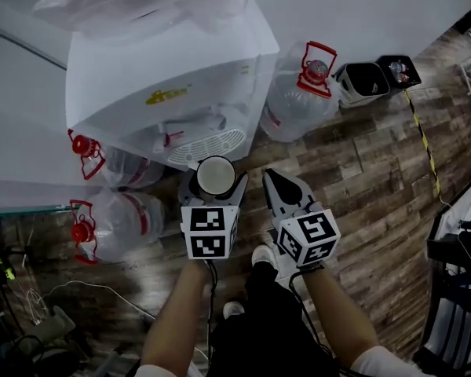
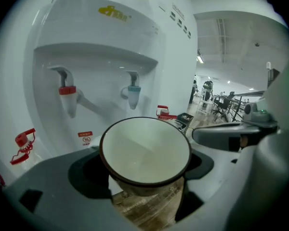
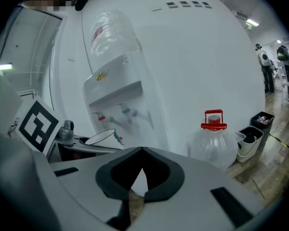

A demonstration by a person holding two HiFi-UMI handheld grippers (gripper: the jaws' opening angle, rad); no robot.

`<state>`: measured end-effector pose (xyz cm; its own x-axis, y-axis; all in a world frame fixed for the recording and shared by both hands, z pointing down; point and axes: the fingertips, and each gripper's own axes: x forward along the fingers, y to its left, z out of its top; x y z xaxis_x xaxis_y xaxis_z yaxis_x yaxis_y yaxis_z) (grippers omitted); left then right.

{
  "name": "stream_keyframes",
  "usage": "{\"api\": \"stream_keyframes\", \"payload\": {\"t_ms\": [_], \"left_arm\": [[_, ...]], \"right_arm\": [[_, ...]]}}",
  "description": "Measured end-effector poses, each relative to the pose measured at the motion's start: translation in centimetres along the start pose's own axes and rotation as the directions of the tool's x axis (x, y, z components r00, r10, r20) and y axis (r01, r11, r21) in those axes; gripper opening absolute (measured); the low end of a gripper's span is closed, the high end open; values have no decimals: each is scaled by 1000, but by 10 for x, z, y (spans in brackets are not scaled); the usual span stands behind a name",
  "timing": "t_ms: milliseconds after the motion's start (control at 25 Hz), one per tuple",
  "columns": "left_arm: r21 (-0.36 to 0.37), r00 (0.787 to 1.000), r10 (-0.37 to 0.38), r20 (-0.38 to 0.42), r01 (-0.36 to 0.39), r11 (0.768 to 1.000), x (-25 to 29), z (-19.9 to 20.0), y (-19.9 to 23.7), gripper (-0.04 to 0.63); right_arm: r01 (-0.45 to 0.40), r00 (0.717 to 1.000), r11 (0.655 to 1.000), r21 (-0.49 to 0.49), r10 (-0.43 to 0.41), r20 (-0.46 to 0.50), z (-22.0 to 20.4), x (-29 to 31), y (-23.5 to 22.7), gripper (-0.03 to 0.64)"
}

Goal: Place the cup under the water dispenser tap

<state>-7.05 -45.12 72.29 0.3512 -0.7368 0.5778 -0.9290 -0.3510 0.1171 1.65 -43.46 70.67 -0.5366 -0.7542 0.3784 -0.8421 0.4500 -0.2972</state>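
The white water dispenser (image 1: 165,77) stands in front of me, its drip grille (image 1: 211,144) low on the front. In the left gripper view the red tap (image 2: 67,94) and the blue tap (image 2: 133,93) hang in the recess. My left gripper (image 1: 214,183) is shut on a white cup (image 1: 216,175) with a dark rim, held upright just short of the grille. The cup (image 2: 144,150) is empty and sits below and in front of the taps. My right gripper (image 1: 273,181) is shut and empty, beside the cup on its right; its jaws (image 3: 139,155) meet with nothing between them.
A big water bottle with a red handle (image 1: 300,93) stands right of the dispenser, with two small bins (image 1: 363,81) beyond it. Two more bottles (image 1: 118,222) lie left of my arms. A yellow-black taped line (image 1: 422,136) runs across the wooden floor.
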Motion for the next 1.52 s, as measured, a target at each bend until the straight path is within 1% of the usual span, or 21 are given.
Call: {"api": "stream_keyframes", "payload": {"t_ms": [160, 560, 840, 1000, 1200, 1520], "left_arm": [[-26, 1000, 27, -8, -27, 999, 32, -3, 9, 443], [-29, 997, 73, -32, -74, 997, 88, -9, 27, 443], [-82, 993, 97, -74, -103, 991, 111, -20, 38, 443], [-111, 992, 107, -74, -115, 987, 121, -21, 41, 443], [-96, 988, 140, -63, -146, 985, 125, -16, 43, 443], [-55, 983, 181, 0, -181, 982, 127, -13, 41, 442]], "right_arm": [[-4, 1000, 1000, 8, 4, -17, -13, 14, -15, 20], [-20, 1000, 1000, 12, 20, -16, -25, 48, -35, 20], [-23, 999, 1000, 18, 23, -30, -30, 57, -41, 20], [-26, 999, 999, 20, 26, -32, -30, 58, -43, 20], [-25, 999, 999, 27, 26, -36, -32, 59, -46, 20], [-21, 999, 999, 40, 23, -39, -35, 57, -48, 20]]}}
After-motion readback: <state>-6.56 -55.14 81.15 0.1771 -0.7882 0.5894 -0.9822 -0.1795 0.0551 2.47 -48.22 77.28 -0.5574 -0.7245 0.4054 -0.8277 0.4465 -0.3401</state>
